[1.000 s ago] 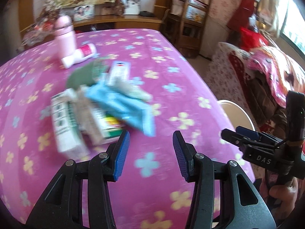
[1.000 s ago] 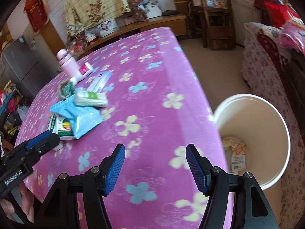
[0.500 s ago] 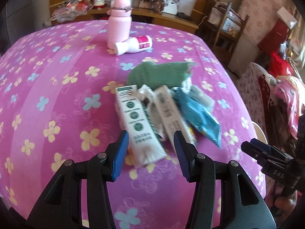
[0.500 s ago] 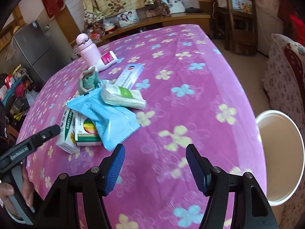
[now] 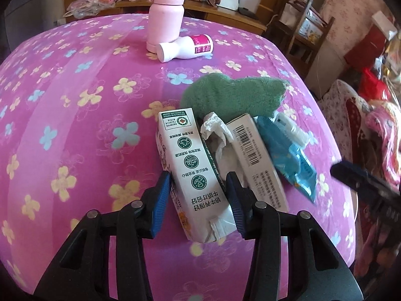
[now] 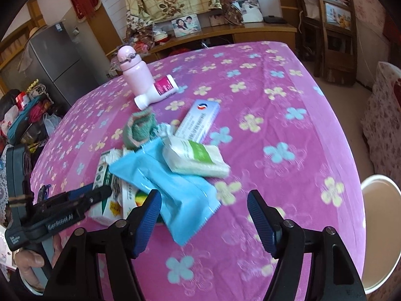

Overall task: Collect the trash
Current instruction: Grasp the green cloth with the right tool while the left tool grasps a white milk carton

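Trash lies heaped on the pink flowered tablecloth (image 5: 75, 100), and the left gripper (image 5: 198, 195), its jaws just closing, straddles the white and green milk carton (image 5: 193, 173) without squeezing yet, while the right gripper (image 6: 203, 210) hangs open, having just widened, over the crinkly blue plastic wrapper (image 6: 173, 188), so I think the next move is to pinch the carton and carry it to the white round bin (image 6: 381, 228) beside the table.

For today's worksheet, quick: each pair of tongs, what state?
Left tongs: open, just closing around milk carton, not gripping.
Right tongs: open, just widening, holding nothing.
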Tool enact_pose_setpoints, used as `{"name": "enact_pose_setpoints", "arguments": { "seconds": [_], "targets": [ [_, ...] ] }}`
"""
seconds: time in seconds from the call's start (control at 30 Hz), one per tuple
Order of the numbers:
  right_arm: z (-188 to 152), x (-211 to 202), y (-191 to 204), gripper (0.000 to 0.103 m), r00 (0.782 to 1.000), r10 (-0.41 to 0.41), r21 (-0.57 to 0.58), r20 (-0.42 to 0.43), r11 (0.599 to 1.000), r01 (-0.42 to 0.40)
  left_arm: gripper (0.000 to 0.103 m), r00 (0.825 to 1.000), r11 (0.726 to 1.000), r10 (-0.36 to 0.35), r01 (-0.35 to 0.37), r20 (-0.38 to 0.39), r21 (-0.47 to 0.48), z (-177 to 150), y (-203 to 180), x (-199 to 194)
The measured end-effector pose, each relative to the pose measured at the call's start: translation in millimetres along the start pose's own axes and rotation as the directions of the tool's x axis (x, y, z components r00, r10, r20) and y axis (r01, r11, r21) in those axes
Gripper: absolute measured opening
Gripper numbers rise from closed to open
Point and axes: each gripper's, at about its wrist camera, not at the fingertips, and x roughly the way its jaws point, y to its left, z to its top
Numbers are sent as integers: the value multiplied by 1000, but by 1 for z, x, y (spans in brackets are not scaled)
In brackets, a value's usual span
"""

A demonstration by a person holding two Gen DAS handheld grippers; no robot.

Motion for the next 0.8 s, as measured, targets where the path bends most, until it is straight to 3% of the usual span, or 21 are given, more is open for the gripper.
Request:
{"name": "enact_pose_setpoints", "arguments": {
  "seconds": [0.33, 0.43, 0.6, 0.8],
  "targets": [
    [31, 16, 32, 70, 998, 65, -24, -6, 998, -65, 41, 996, 995, 87, -87, 11, 41, -7, 39, -26],
    [50, 28, 50, 79, 996, 85, -52, -13, 995, -85, 41, 995, 995, 97, -97, 8, 22, -6, 47, -24],
    [83, 73, 76, 79, 991, 64, -114, -114, 991, -77, 41, 992, 992, 126, -126, 5, 13, 0, 48, -16],
    [89, 111, 87, 78, 978, 73, -133, -197, 986, -101, 42, 990, 990, 142, -142, 11, -1, 8, 50, -7]
  ]
}}
